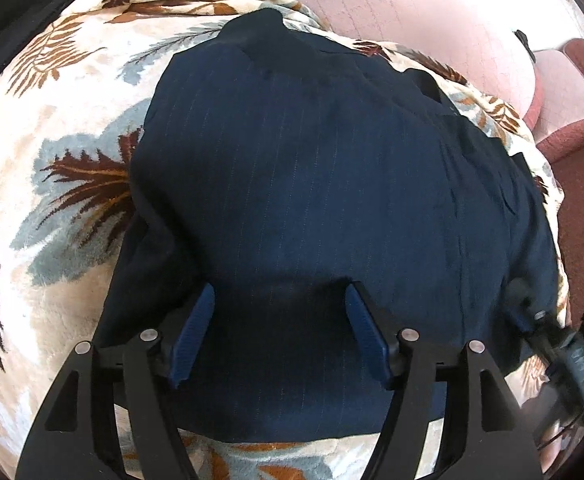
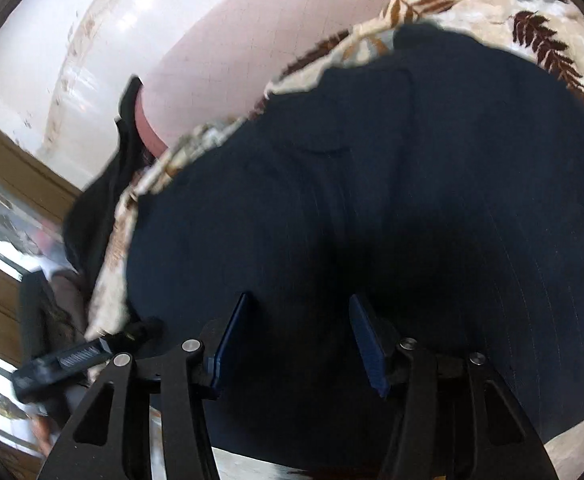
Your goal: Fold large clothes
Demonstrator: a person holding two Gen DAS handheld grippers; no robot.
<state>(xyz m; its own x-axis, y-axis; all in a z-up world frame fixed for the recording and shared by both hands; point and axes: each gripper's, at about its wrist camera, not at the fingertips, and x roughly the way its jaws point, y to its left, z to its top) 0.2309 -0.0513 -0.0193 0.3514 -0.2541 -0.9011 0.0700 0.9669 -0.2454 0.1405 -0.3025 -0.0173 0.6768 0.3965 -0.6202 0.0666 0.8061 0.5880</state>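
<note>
The dark navy pinstriped garment (image 1: 324,168) lies in a folded bundle on the cream leaf-patterned blanket (image 1: 51,120), reaching its far edge — mostly folded, I'd judge. Left gripper (image 1: 279,332) and right gripper (image 2: 298,340) hover above it, jaws apart, holding nothing.

From both wrist views I see a cream blanket (image 1: 51,128) (image 2: 540,12) printed with brown and grey-blue fern leaves, spread as the work surface. Beyond it lies pale pink tiled floor (image 1: 412,12) (image 2: 251,32). At far right, a reddish-brown step (image 1: 572,128).
</note>
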